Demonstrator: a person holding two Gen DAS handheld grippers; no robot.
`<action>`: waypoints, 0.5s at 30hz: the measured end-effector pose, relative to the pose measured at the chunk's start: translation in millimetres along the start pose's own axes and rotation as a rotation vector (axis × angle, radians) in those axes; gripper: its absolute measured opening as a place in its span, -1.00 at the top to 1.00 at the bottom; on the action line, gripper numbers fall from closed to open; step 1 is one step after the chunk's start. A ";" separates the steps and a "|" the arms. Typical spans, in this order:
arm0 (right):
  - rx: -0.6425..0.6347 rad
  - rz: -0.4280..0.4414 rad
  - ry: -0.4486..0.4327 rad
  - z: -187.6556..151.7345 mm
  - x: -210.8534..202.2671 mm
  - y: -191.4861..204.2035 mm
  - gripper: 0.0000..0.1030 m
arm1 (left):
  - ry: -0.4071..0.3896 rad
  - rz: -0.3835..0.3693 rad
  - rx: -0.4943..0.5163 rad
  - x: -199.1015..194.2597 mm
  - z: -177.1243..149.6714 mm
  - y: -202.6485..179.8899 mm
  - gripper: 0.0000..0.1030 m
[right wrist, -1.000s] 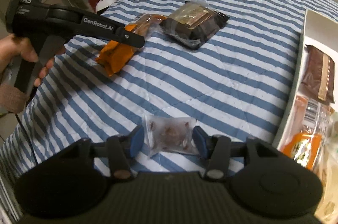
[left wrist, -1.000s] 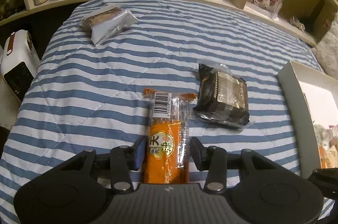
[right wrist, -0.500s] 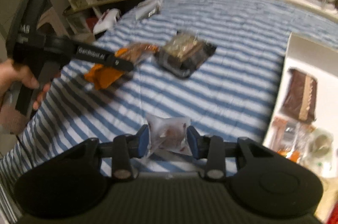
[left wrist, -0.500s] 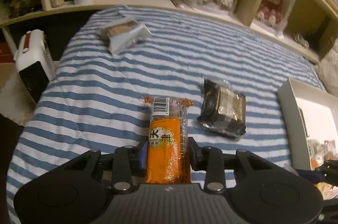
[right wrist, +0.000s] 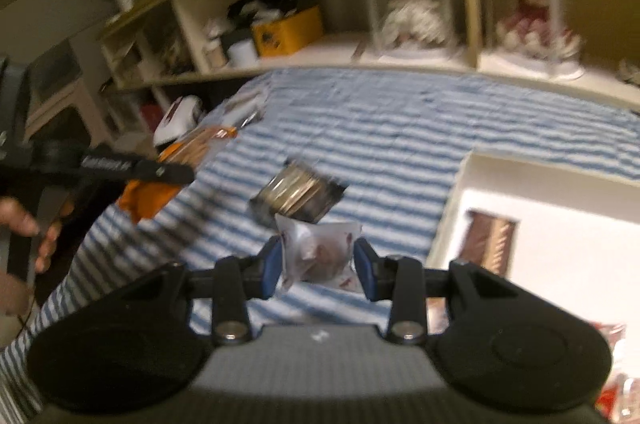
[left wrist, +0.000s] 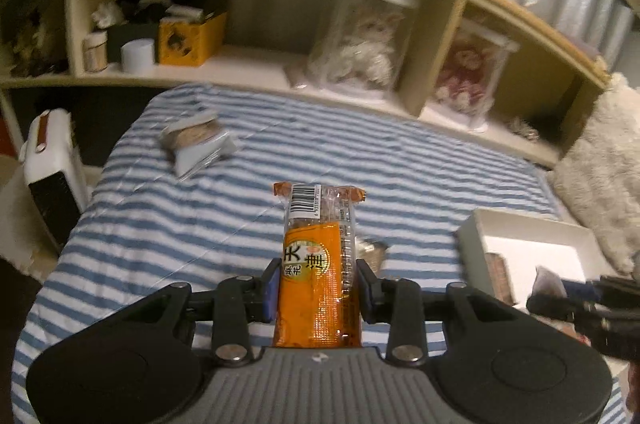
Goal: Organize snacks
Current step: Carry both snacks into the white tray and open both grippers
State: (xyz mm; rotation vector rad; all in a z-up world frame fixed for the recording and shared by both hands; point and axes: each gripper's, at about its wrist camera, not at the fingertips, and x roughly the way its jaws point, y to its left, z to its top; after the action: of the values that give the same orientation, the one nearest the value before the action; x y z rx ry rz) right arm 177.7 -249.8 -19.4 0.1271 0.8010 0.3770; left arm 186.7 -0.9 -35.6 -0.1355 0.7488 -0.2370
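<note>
A blue-and-white striped bedspread [left wrist: 420, 160] fills both views, with a long wooden shelf unit [left wrist: 440, 8] curving behind it and a white box [left wrist: 528, 232] lying on the cover at the right. Only the right wrist view looks into that box, showing a brown packet [right wrist: 490, 242] on its floor; its lower right corner is cut off and blurred, so the other wrappers there cannot be made out. On the shelf stand two clear cases with dolls [left wrist: 368, 40] and a yellow box [left wrist: 188, 38] whose dark print is too smeared to read. A white heater-like appliance [left wrist: 52, 168] stands beside the bed at the left. The left gripper [left wrist: 316, 284] is clamped on a long orange snack bar [left wrist: 316, 264], held above the cover; its round label carries Chinese characters and a barcode sits on the clear end. A grey-and-tan packet [left wrist: 198, 144] lies far back on the stripes, its print unreadable. The right gripper [right wrist: 318, 266] pinches a small clear pouch [right wrist: 320, 252] with something brown inside, held above the bed. Just beyond it a dark wrapped snack [right wrist: 298, 194] lies blurred, nearly hidden behind the bar in the left view. The right view alone shows a hand [right wrist: 24, 224] on the other tool, whose lettering is too blurred to read.
</note>
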 end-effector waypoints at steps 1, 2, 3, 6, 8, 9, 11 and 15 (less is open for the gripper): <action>0.009 -0.011 -0.015 2.5 -5.7 -4.9 0.13 | -0.006 -0.011 0.005 -1.1 0.9 -5.8 0.25; 0.021 -0.023 -0.029 4.9 -11.5 -11.3 0.13 | -0.011 -0.021 0.011 -1.8 2.1 -11.9 0.24; 0.032 -0.033 -0.040 6.6 -16.1 -17.8 0.13 | -0.014 -0.031 0.019 -1.8 2.8 -17.4 0.24; 0.064 -0.066 -0.062 9.7 -30.4 -37.4 0.13 | -0.018 -0.060 0.029 0.6 5.6 -36.0 0.24; 0.080 -0.095 -0.076 10.8 -38.9 -49.8 0.13 | -0.018 -0.080 0.030 3.7 7.4 -49.7 0.24; 0.084 -0.106 -0.081 10.9 -42.4 -55.5 0.13 | -0.019 -0.089 0.031 5.2 8.0 -56.3 0.24; 0.095 -0.127 -0.091 11.3 -48.2 -64.7 0.13 | -0.026 -0.114 0.033 9.6 9.2 -73.5 0.24; 0.118 -0.162 -0.107 9.6 -60.3 -82.0 0.13 | -0.024 -0.163 0.044 22.2 9.5 -108.0 0.24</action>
State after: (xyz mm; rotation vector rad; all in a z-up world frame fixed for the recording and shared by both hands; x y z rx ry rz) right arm 169.5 -348.2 7.3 0.1898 0.7219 0.1686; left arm 191.2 -110.4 -21.0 -0.1578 0.7088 -0.4056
